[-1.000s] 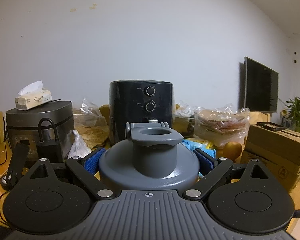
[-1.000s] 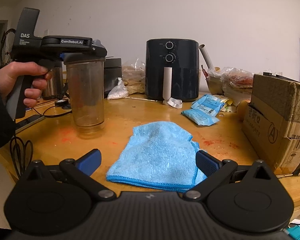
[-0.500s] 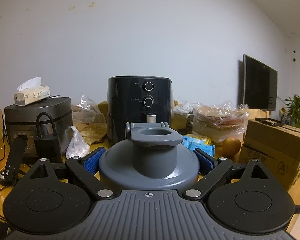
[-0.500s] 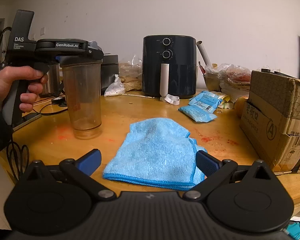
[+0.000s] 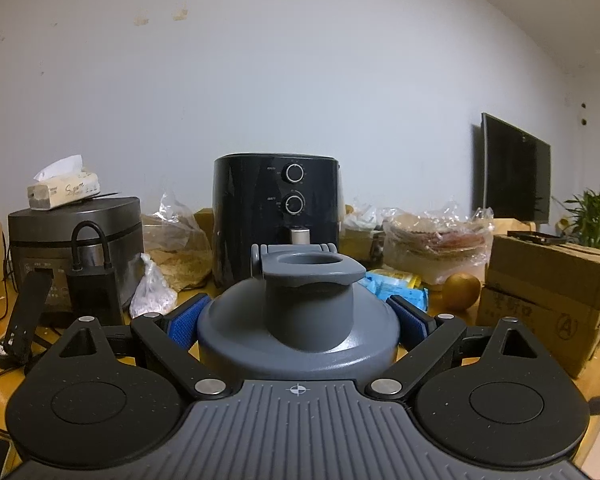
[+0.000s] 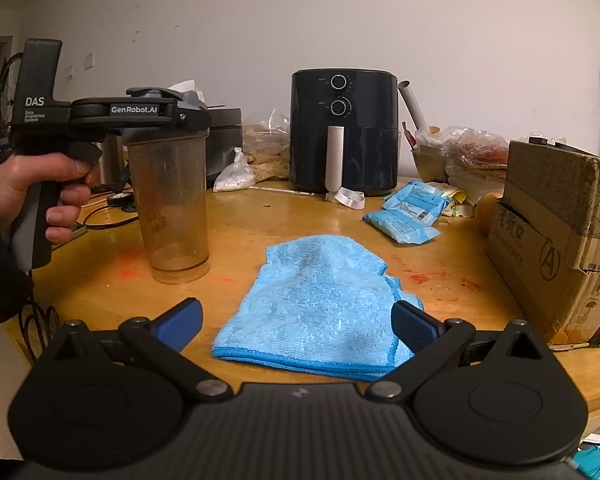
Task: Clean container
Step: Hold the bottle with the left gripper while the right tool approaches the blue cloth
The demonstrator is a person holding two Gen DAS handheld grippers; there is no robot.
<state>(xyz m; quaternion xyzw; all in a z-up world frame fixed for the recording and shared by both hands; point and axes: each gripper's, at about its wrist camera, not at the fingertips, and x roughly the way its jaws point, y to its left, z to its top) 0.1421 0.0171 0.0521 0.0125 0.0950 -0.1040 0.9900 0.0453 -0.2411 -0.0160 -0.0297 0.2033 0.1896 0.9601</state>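
L gripper [image 5: 298, 320] is clamping the lid [image 5: 300, 320] of the container [image 6: 170, 208], standing upright on tabletop [image 6: 260, 224]. R gripper [image 6: 296, 320] is hanging wide open, empty, over cloth [image 6: 320, 304].

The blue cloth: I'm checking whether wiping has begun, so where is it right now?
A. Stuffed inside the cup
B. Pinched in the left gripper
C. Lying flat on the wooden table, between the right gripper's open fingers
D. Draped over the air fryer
C: the blue cloth lies on the table ahead of the open right gripper, while the left gripper clamps the cup's grey lid.
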